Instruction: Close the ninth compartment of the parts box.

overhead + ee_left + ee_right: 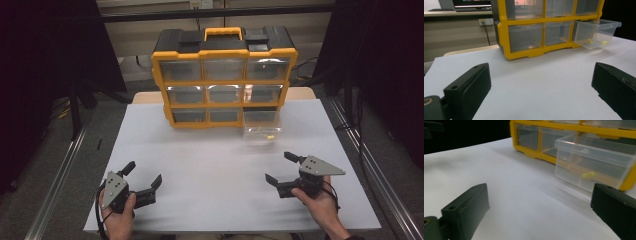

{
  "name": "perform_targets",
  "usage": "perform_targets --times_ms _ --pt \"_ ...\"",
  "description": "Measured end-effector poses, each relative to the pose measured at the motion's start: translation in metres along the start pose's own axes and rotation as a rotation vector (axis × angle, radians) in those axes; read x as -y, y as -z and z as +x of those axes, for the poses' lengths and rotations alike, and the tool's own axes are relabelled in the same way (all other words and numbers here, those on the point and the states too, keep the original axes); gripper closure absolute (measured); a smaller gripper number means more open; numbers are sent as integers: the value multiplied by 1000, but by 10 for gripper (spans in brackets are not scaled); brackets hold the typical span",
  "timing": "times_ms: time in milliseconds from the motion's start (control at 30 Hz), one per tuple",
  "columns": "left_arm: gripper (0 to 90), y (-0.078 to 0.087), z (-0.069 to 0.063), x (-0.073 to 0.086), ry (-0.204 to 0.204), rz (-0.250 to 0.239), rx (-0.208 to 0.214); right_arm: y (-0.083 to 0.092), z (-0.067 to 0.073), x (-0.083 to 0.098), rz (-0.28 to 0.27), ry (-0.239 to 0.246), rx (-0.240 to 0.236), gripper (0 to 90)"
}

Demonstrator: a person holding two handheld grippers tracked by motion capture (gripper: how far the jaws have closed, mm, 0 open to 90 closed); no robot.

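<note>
A yellow and black organizer [224, 75] with clear drawers stands at the back of the white table [220, 165]. Its bottom right drawer [261, 128] is pulled out, with a small yellow piece [270, 136] inside; the drawer [596, 33] [591, 168] and the piece [589, 174] appear in both gripper views. My left gripper [145, 175] rests open near the front left, held by a hand. My right gripper [282, 167] rests open at the front right, nothing between its jaws.
Metal rails [60, 175] run along both sides of the table. A black handle section tops the organizer [222, 35]. A monitor and desk [471, 6] stand behind in the left gripper view. White surface lies between the grippers and the organizer.
</note>
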State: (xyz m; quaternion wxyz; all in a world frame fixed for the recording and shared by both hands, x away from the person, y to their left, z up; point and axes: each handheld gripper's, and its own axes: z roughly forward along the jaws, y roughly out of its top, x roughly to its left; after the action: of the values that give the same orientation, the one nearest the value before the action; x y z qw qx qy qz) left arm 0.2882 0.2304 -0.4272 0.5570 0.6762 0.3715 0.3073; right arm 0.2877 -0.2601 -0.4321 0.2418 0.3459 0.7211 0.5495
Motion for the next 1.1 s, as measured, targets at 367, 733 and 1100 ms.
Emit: perform_targets --times_ms 367,733,1100 --pt "23 1 2 0 7 -9 -2 -35 -1 -8 38 -18 -72 85" --pt "22 0 3 -1 3 -7 -3 -51 -8 -21 45 -15 -90 140" --pt "22 -1 3 -1 14 -16 3 -79 -15 -30 49 8 -118 312"
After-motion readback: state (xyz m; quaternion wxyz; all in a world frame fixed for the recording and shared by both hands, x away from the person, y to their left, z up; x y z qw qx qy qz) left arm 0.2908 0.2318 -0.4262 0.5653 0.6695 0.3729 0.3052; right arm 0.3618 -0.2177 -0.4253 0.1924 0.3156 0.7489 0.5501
